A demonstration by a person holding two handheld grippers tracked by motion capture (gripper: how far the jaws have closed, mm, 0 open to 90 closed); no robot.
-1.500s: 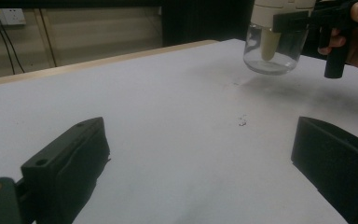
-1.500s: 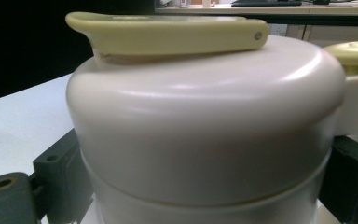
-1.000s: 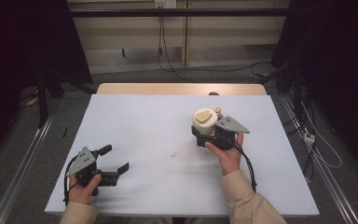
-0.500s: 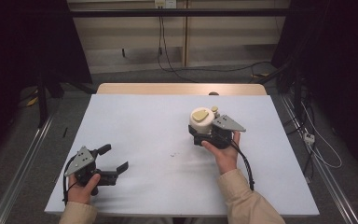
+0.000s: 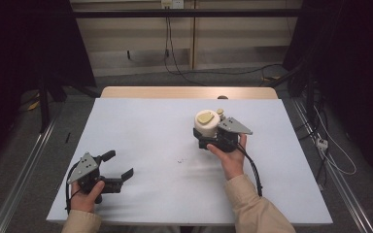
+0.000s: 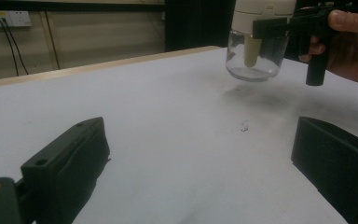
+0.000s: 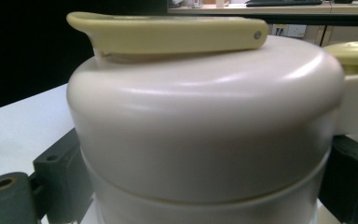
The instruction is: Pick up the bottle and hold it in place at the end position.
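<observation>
We see a cream-white lid [image 5: 207,127] on a clear glass jar [image 6: 256,56], topped by a pale yellow flap [image 7: 168,33]. Beside the jar, the right tool [image 5: 212,140] is black with a grey plate; the left tool [image 5: 118,166], well away from the jar, is black and grey too. The surface [image 5: 155,126] under the jar is white, edged in light wood, with small dark specks [image 6: 244,126].

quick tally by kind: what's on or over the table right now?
Jar with cream lid: 1, held clear of the table
Claws: 2, left claw and right claw
Total: 3
</observation>
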